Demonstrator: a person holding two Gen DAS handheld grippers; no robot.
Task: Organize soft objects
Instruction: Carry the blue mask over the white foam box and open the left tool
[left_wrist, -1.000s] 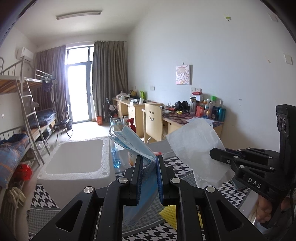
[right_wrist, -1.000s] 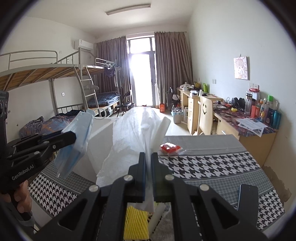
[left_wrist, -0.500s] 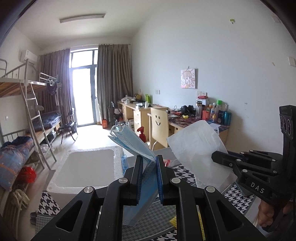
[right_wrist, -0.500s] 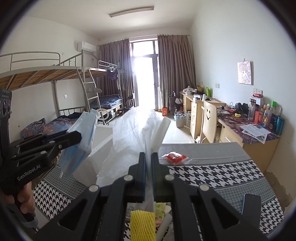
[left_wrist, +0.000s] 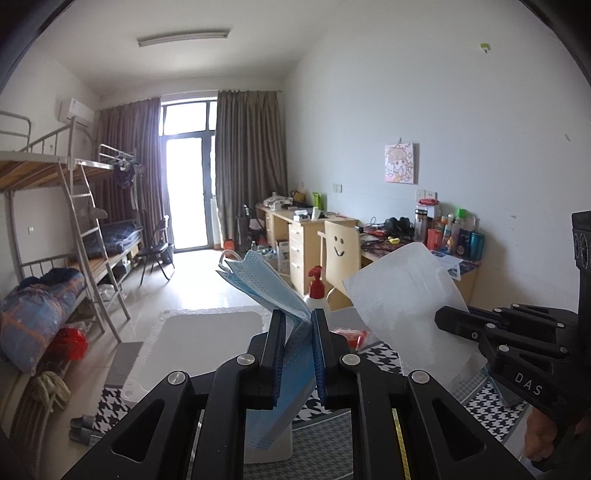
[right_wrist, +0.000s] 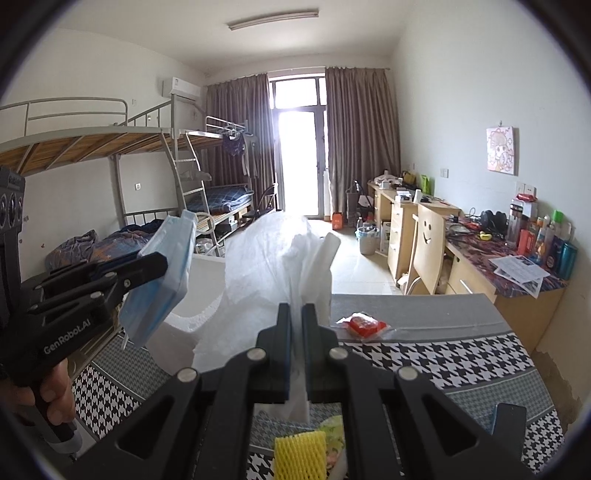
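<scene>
Far left on the table you've got the white foam box (left_wrist: 207, 332), and from what shows it looks empty, so nothing seems sorted into it yet. Your left gripper (left_wrist: 297, 354) is clamped down on the blue masks (left_wrist: 266, 284), holding them up in the air right over the near edge of that box. Just right of it, your right gripper (right_wrist: 296, 354) is pinched tight on the white foam sheet (right_wrist: 273, 266), also lifted clear of the table. So both pieces are mid-carry, not dropped. Still lying on the houndstooth table (right_wrist: 443, 365): a red packet (right_wrist: 364, 325) further out, and a yellow net sleeve (right_wrist: 300, 454) near you under the right gripper. I'd say you're early on, most of it still to go.
</scene>
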